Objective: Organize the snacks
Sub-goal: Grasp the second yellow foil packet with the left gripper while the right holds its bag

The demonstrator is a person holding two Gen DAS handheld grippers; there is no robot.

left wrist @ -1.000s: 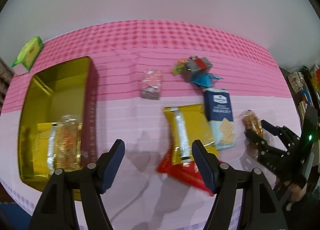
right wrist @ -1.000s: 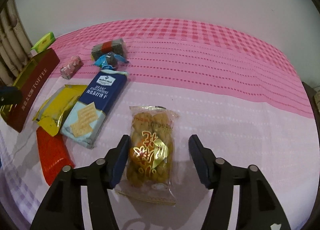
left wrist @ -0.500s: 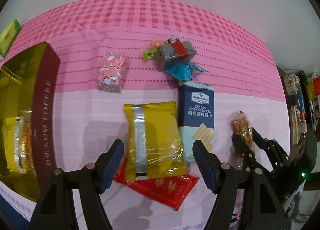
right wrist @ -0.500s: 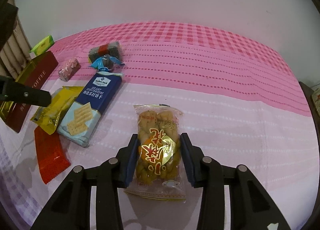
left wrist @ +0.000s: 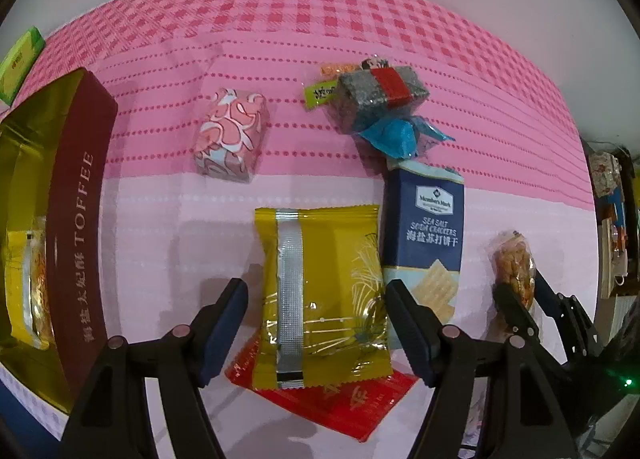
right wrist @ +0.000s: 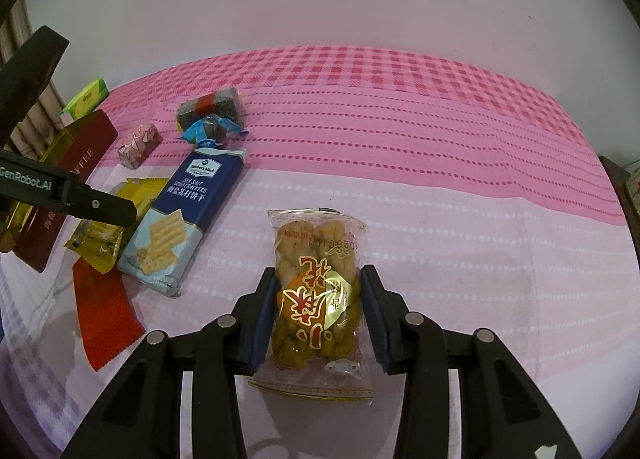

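Note:
My left gripper point(left wrist: 316, 311) is open, its fingers on either side of a yellow snack packet point(left wrist: 320, 295) that lies on a red packet point(left wrist: 332, 403). My right gripper point(right wrist: 318, 315) is shut on a clear bag of twisted fried dough point(right wrist: 316, 299), also seen in the left wrist view point(left wrist: 514, 271). A dark red toffee tin point(left wrist: 76, 227) with a gold inside stands at the left and holds packets. A blue sea salt cracker pack point(left wrist: 428, 235) lies beside the yellow packet.
A pink patterned packet point(left wrist: 232, 135), a grey and red bar point(left wrist: 376, 93) and a blue wrapped candy point(left wrist: 396, 137) lie on the pink cloth farther back. A green box point(left wrist: 20, 59) sits at the far left. Shelves stand at the right edge point(left wrist: 612, 219).
My left gripper has moved right from the tin and now straddles the yellow packet. My right gripper has closed on the fried dough bag.

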